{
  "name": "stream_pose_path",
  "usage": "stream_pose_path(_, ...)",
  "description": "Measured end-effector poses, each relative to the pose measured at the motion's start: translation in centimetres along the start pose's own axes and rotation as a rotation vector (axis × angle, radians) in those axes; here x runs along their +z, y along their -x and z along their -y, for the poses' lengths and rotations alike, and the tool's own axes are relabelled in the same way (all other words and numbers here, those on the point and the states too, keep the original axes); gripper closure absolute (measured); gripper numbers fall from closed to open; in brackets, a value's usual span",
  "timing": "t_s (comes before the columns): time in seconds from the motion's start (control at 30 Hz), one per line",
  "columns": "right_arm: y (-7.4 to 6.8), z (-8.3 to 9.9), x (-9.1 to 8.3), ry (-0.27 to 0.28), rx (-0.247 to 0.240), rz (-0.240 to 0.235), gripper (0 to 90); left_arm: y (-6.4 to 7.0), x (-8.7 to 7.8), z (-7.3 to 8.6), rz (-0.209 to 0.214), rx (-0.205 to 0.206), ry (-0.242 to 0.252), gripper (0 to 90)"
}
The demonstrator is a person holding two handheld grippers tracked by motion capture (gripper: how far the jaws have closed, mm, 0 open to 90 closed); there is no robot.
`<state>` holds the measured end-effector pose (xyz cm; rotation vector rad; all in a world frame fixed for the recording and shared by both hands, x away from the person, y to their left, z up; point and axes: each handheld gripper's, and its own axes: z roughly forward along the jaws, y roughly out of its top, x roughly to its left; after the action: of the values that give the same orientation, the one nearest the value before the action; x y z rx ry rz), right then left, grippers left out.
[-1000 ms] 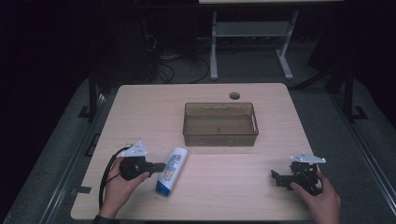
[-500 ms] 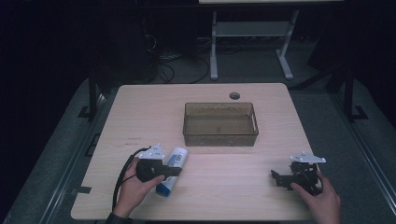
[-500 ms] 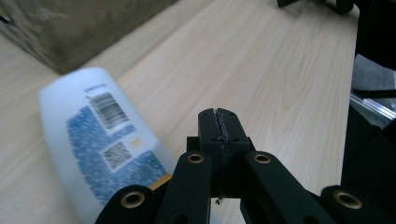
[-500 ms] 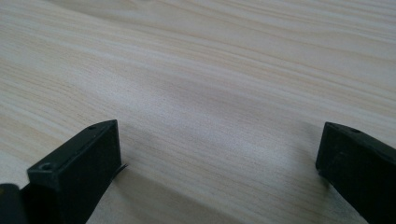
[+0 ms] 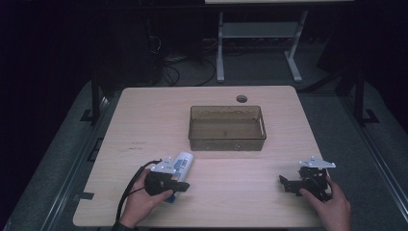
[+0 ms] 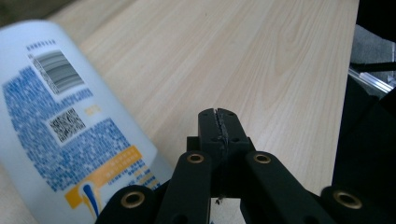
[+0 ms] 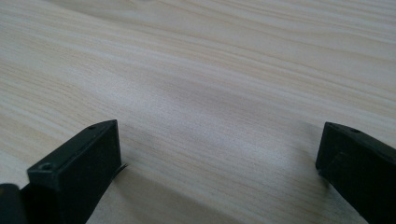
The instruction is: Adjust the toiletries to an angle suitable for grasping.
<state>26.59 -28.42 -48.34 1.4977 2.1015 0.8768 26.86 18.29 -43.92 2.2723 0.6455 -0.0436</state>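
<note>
A white bottle with blue print (image 5: pixel 180 166) lies on the wooden table (image 5: pixel 144 120) near the front left. In the left gripper view the bottle (image 6: pixel 60 130) lies to the left of the jaws. My left gripper (image 5: pixel 182 185) rests over the bottle's near end, and its jaws (image 6: pixel 219 122) are pressed together with nothing between them. My right gripper (image 5: pixel 285 183) sits on the table at the front right, held by a hand. Its two jaws stand wide apart over bare wood (image 7: pixel 219 154).
A clear brownish plastic bin (image 5: pixel 192 126) stands in the middle of the table, beyond both grippers. A round cable hole (image 5: pixel 241 99) lies behind it. A black cable (image 5: pixel 130 187) trails from the left gripper. Dark floor and a white stand (image 5: pixel 220 53) lie past the table's far edge.
My left gripper has moved right from beside the bottle to over its near end. The right gripper has stayed in place.
</note>
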Motion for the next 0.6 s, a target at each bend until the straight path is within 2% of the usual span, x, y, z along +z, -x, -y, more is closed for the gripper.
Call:
stream_pose_path(0.3, 0.00, 0.00, 0.00, 0.000, -0.001, 0.000, 0.0, -0.37, 0.28, 0.49, -0.021, -0.023, -0.032, 90.0)
stream_pose_path(0.6, 0.00, 0.00, 0.00, 0.000, 0.000, 0.000, 0.0, -0.81, -0.21, 0.92, -0.038, -0.046, -0.036, 90.0)
